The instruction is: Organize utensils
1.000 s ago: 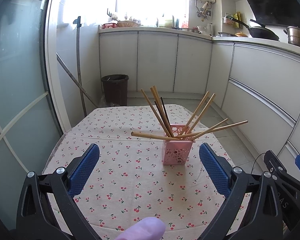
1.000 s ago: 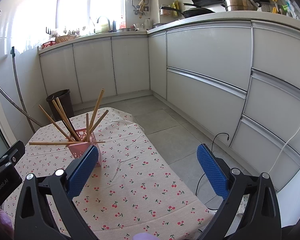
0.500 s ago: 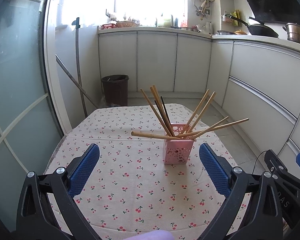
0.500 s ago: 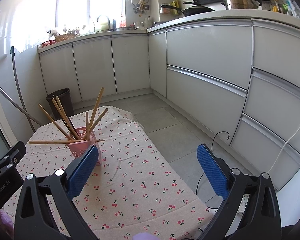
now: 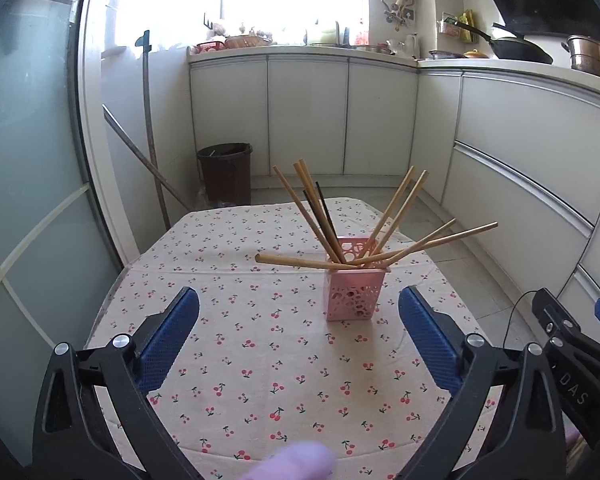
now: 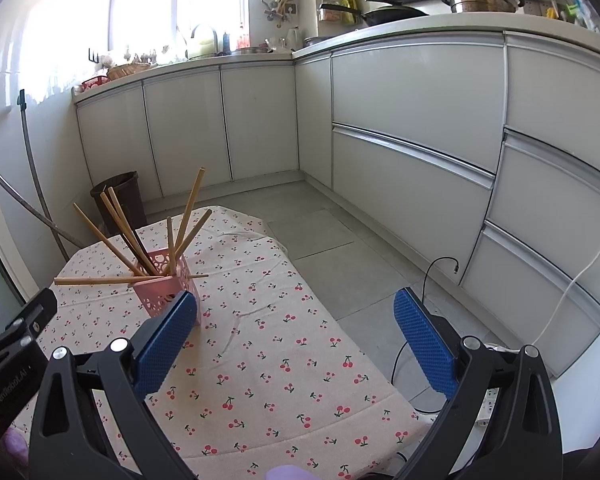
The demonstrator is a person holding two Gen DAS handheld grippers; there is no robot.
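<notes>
Pink perforated holder [image 5: 356, 292] crammed with splayed chopsticks [image 5: 332, 220] on cherry-print worktop [image 5: 260, 360]; left tool [image 5: 298, 340] and right tool [image 6: 296, 340] gaping wide, empty. Risk: toppling if one flat-lying chopstick [image 5: 300, 262] snagged.

The left camera looks straight down the table [image 5: 228, 360] at the pink holder [image 5: 354, 294] — fairly near. The right camera sits further right, facing the cabinets [image 6: 416, 120]. Both see the holder [image 6: 160, 292] and bin [image 5: 225, 172].
</notes>
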